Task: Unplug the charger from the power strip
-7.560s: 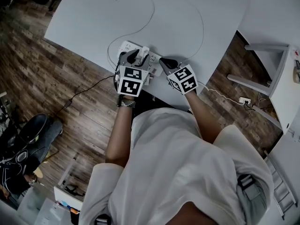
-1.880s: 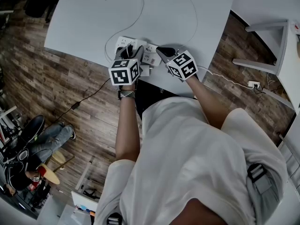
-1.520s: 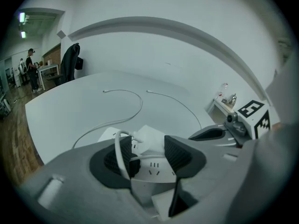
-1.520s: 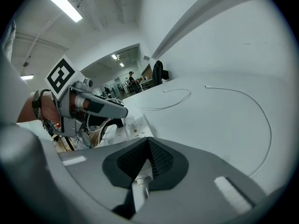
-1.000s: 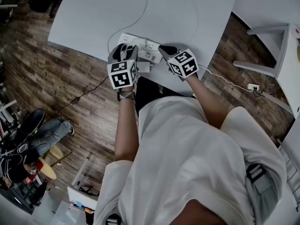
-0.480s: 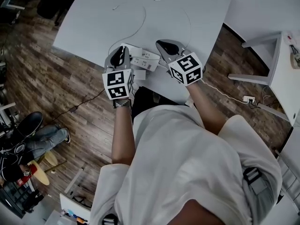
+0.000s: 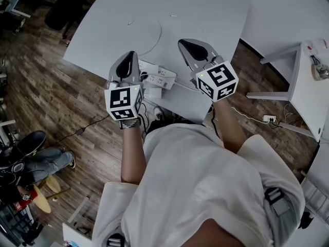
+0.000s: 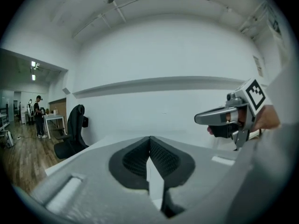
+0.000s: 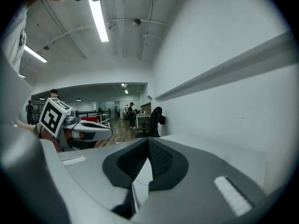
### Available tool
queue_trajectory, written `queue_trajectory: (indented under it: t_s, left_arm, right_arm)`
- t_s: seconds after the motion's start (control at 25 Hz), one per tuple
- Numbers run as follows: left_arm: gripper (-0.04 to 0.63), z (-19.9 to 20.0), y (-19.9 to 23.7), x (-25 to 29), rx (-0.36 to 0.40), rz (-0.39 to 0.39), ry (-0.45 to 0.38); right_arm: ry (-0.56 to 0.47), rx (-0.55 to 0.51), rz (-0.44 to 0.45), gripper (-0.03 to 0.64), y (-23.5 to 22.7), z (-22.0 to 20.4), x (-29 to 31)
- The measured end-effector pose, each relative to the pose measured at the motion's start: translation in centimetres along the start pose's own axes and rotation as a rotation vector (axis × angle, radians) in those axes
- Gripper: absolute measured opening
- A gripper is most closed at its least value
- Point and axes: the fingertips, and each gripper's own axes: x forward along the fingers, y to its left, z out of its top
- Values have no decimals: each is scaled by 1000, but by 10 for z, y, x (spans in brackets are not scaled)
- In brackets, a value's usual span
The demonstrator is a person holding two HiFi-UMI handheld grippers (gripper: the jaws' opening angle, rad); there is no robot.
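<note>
A white power strip [image 7: 160, 77] lies near the front edge of the grey table [image 7: 205, 9]. Beside its near side lies a white charger block [image 7: 152, 93], with its thin white cable [image 7: 154, 35] looping across the tabletop. Both grippers hang high above the strip and point roughly level. My left gripper [image 7: 128, 59] [image 8: 150, 140] has just been closing; its pads now meet with nothing between them. My right gripper [image 7: 184, 44] [image 9: 148, 141] is shut and empty too. Each gripper view also shows the other gripper off to one side.
A second white table [image 7: 308, 91] stands at the right, with a small floor socket [image 7: 268, 119] and cord below it. A dark cable [image 7: 87, 125] runs over the wooden floor. A seated person [image 7: 23, 161] is at the lower left. A black office chair [image 8: 72, 130] stands beyond the table.
Both grippers have risen well clear of the power strip. The left jaws went from open to shut on nothing. The charger block stayed on the table beside the strip.
</note>
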Motion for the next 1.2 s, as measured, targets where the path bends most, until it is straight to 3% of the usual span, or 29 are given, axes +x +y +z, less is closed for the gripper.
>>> queue_trajectory:
  t_s: [0.16,0.52,0.84,1.2]
  left_arm:
    - [5,40,6,-3,75,-27,-60]
    - [5,116,10,-13,123,-137,-205]
    - [5,131,19,-16,154,-173,-237]
    - [6,130,22,-12,153,-219,-238]
  right_arm:
    - [-67,-50,-68,2,-3,43,-5]
    - [-194,-111,-133,2,7,112,-16]
    - [-266,-158,-153,2,24,150,-16]
    - [-261,-162,-178,2,27,149,-10]
